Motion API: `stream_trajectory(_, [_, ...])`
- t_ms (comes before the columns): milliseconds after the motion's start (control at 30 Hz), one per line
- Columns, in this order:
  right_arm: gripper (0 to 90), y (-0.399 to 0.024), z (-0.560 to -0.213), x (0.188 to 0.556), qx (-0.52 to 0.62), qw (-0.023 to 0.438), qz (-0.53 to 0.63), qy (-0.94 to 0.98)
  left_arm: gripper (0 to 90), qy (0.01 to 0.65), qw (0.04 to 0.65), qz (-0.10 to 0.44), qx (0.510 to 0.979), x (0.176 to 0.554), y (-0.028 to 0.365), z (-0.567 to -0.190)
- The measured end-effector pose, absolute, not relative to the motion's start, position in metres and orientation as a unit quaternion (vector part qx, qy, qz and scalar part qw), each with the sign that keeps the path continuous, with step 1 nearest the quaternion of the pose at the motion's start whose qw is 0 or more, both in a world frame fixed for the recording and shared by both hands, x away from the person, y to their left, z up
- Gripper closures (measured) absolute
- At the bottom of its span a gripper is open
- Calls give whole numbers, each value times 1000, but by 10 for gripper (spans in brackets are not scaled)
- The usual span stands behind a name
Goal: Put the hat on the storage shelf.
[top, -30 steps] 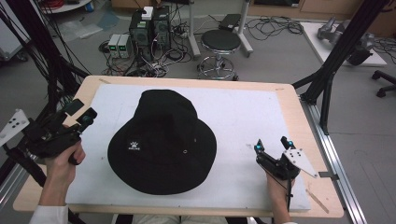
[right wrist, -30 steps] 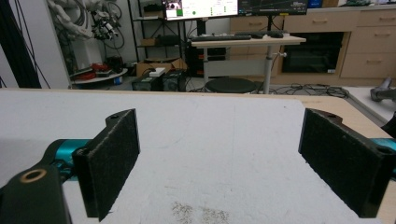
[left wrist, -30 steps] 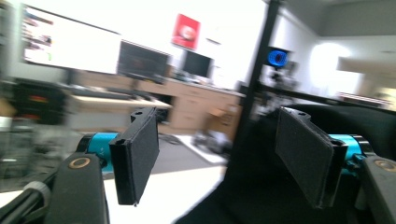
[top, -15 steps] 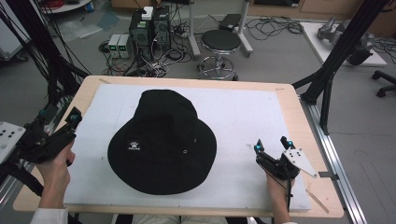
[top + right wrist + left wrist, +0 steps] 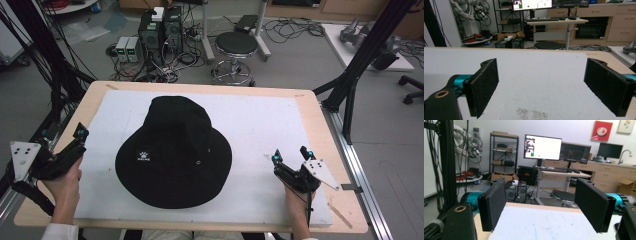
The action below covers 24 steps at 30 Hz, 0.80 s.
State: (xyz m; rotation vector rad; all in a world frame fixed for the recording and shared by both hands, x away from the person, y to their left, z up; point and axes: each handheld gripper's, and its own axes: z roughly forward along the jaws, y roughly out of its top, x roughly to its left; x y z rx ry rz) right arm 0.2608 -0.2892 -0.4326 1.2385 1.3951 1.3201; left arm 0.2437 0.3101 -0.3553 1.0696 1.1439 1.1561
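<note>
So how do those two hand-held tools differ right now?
The left tool sits off the white mat's left edge, over bare wood; the right tool rests on the mat near its right corner. The left one's jaws have just been opening; the right one's stand wide. Both are empty, apart from the black hat.

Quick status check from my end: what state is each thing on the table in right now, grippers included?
Black bucket hat: lying brim-down, crown up, on the white mat, untouched.
Left gripper: jaws just opened wide, nothing between them, at the mat's left edge.
Right gripper: open, empty, resting on the mat right of the hat.
</note>
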Motion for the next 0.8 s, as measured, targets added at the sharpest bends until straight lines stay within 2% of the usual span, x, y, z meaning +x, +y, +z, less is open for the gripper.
stream_trajectory(800, [117, -289, -433, 261, 492, 413, 527, 556, 227, 512, 522, 493, 471, 252, 314, -394])
